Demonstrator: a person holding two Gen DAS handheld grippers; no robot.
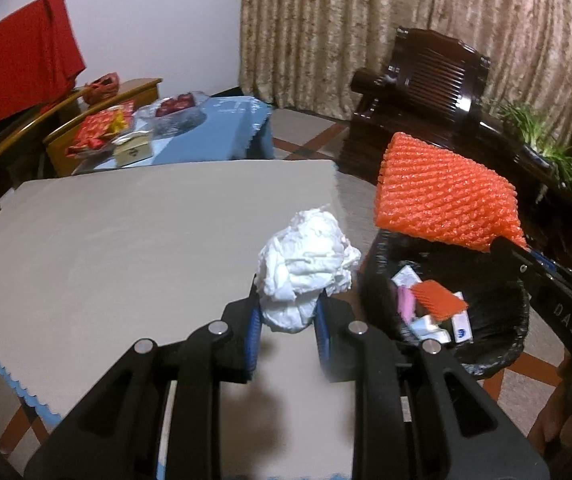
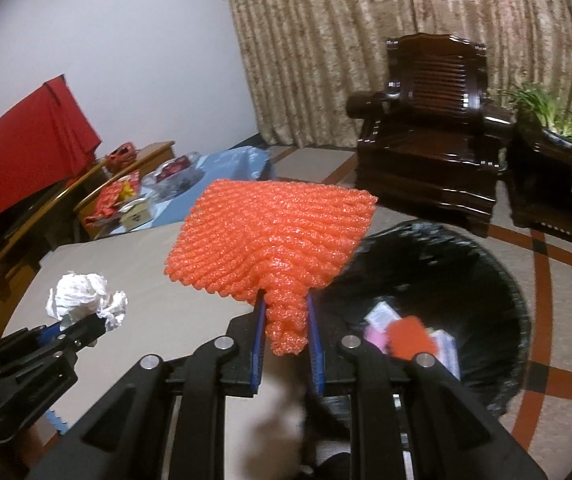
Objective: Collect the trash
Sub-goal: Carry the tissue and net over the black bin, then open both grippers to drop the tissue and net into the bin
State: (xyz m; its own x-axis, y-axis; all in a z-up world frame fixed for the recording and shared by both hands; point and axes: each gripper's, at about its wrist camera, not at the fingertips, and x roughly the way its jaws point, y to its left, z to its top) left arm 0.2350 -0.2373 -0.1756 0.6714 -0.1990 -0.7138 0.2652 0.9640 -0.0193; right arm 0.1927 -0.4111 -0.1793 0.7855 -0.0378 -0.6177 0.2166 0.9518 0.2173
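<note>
- Patterned curtains, a dark wooden armchair and a tiled floor form the background; nearer lies a beige-covered bench, with a black-lined trash bin standing on the floor just beyond its edge.
- Right gripper: its jaws are pinching the narrow tail of an orange foam net, which fans out ahead of and above the jaws. In the left wrist view the net hangs over the bin's far rim, clear of the bench.
- Left gripper: its jaws are closed on a crumpled white tissue wad, which bulges forward of the blue pads. Whether the wad is lifted off the bench or only resting on it I cannot tell.
- Bin contents lie ahead and to the right of the left jaws: small white and pink packets and a smaller orange scrap.
- Step in hand, as I judge it: both pieces of trash are gripped and the net is about to be dropped.
- Next move, by my reckoning: bring the right jaws fully over the bin's mouth and spread them, so the broad, light net falls inside rather than catching on the rim; then swing the left jaws rightward past the bench edge and release the wad.
- Risk: the net is wide relative to the opening and may snag or hang on the liner.
</note>
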